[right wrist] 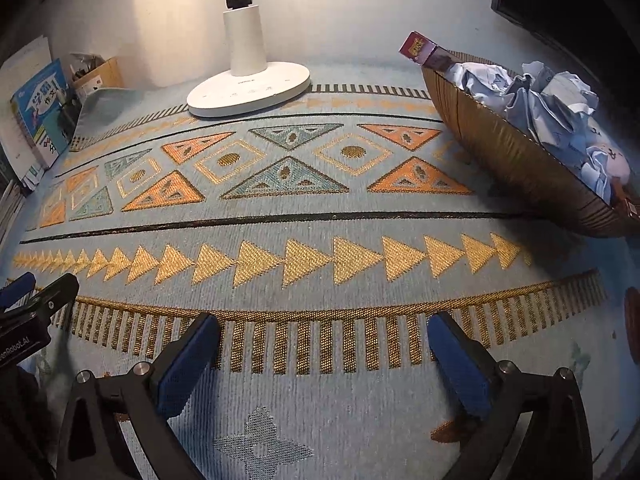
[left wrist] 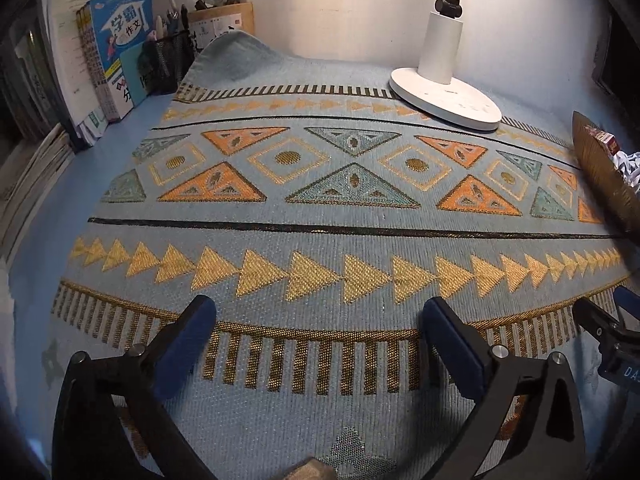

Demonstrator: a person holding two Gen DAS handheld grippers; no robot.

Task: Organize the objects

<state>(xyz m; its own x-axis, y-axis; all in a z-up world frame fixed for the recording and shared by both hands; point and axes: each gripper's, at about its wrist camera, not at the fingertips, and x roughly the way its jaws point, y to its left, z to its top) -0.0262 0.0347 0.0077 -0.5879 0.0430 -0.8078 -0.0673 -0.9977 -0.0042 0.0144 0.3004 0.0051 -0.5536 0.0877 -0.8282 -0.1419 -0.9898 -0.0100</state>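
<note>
A brown ribbed bowl [right wrist: 516, 160] stands at the right of the patterned mat [right wrist: 304, 216], holding crumpled white paper [right wrist: 540, 104] and a small red box [right wrist: 420, 50] at its far rim. The bowl's edge also shows in the left wrist view [left wrist: 600, 168]. My left gripper [left wrist: 320, 312] is open and empty, low over the mat's front band. My right gripper [right wrist: 324, 332] is open and empty, also over the front band, well left of the bowl. Each gripper shows at the edge of the other's view: the right gripper [left wrist: 600, 320], the left gripper [right wrist: 36, 292].
A white desk lamp base [left wrist: 444, 96] stands at the back of the mat, also in the right wrist view [right wrist: 248, 88]. Books [left wrist: 116, 52], a black mesh pen holder [left wrist: 168, 60] and a cardboard box [left wrist: 224, 20] line the back left by the wall. The mat's back left corner is curled up.
</note>
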